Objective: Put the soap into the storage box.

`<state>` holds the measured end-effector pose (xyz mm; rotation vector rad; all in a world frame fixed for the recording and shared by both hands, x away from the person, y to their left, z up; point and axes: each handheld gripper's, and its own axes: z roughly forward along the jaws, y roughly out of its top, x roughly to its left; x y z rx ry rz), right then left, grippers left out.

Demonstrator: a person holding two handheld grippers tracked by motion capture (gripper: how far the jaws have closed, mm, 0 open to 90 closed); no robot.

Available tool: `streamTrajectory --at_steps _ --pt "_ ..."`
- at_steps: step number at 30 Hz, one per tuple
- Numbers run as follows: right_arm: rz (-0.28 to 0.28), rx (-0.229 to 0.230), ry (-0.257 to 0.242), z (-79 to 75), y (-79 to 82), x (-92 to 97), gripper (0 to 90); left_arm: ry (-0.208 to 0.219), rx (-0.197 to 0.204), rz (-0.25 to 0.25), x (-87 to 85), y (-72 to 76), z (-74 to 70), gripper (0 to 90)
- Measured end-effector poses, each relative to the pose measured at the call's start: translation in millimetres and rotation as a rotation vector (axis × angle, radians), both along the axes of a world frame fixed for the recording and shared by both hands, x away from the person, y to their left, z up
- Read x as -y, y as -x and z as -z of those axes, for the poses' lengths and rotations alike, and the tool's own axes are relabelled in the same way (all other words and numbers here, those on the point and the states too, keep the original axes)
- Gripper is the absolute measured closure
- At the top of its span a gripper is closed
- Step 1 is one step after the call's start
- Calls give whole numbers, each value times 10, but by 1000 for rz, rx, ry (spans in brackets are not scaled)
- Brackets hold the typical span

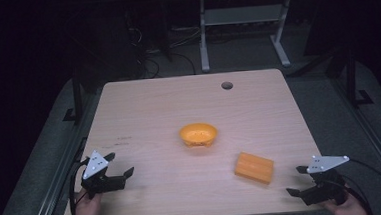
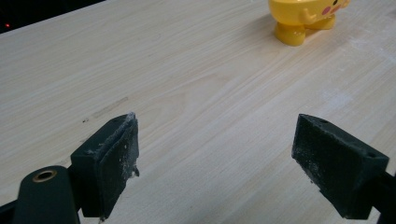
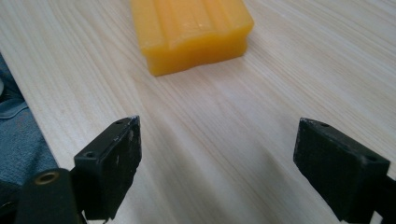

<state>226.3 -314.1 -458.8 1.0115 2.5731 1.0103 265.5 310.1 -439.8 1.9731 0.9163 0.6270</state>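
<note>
The right gripper, jaws wide, has the ridged orange rectangular block just ahead. The left gripper (also wide) faces the yellow bowl, whose painted cheek and stubby feet appear in the left gripper view.

A yellow-orange bowl with pink cheek spots is seen ahead of the black left gripper. An orange ridged block lies before the black right gripper. The table is pale wood-grained.
</note>
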Motion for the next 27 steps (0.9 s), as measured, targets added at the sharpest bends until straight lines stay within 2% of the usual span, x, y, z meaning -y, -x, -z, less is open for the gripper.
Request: streamTrajectory --at_steps 8,27 --pt "-27 -3 10 -17 -36 -75 148 3 5 -1 -6 6 -9 142" --pt "-83 -15 58 -213 -199 -291 147 4 7 -6 -17 10 -15 142"
